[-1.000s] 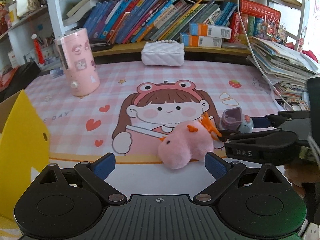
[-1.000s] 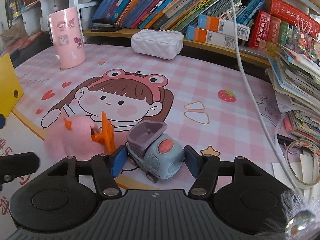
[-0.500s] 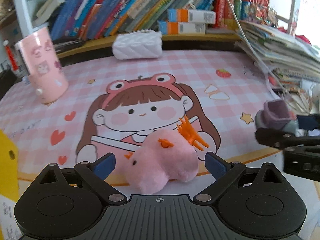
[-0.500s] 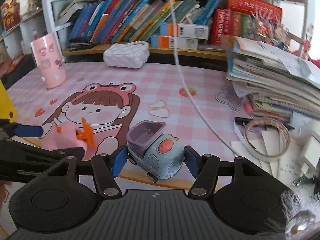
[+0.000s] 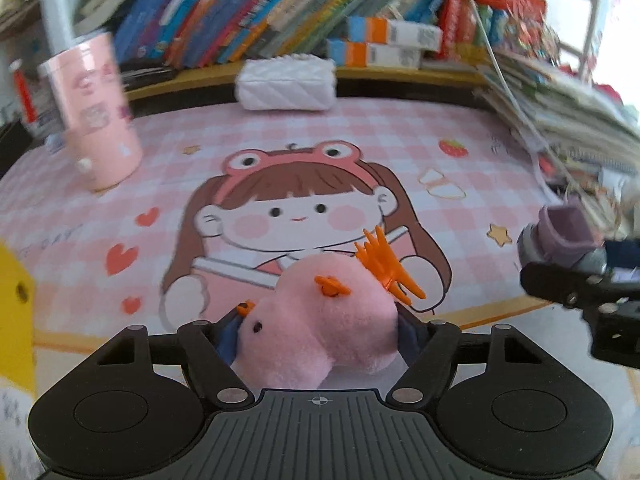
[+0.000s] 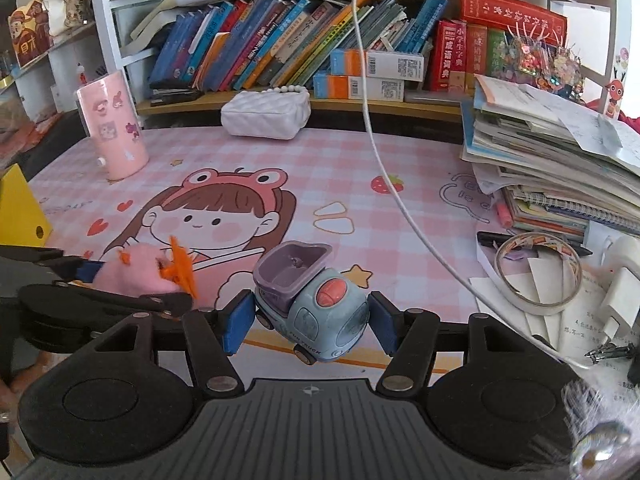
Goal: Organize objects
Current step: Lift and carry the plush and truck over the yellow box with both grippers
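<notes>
A pink plush toy (image 5: pixel 320 328) with orange feet lies at the near edge of the pink cartoon desk mat (image 5: pixel 400 140). My left gripper (image 5: pixel 320 332) straddles it, jaws closing, and both blue pads touch its sides. An orange claw hair clip (image 5: pixel 384 268) leans on the plush's far right side. My right gripper (image 6: pixel 312 322) is shut on a blue toy truck (image 6: pixel 320 312) with a purple bucket, held just above the mat. In the left wrist view the truck (image 5: pixel 564 232) and the right gripper (image 5: pixel 580 292) sit at the right edge. The right wrist view has the plush (image 6: pixel 136 276) at the left.
A tall pink cup (image 5: pixel 96 120) stands far left, and a white quilted purse (image 5: pixel 286 84) lies under the bookshelf. A yellow box (image 5: pixel 12 312) is at the near left. Stacked books and papers (image 6: pixel 552 160), a tape roll (image 6: pixel 536 272) and a hanging white cable (image 6: pixel 384 160) crowd the right.
My left gripper has come forward and down over the plush, and its jaws have narrowed onto it. My right gripper has carried the truck up and away to the right.
</notes>
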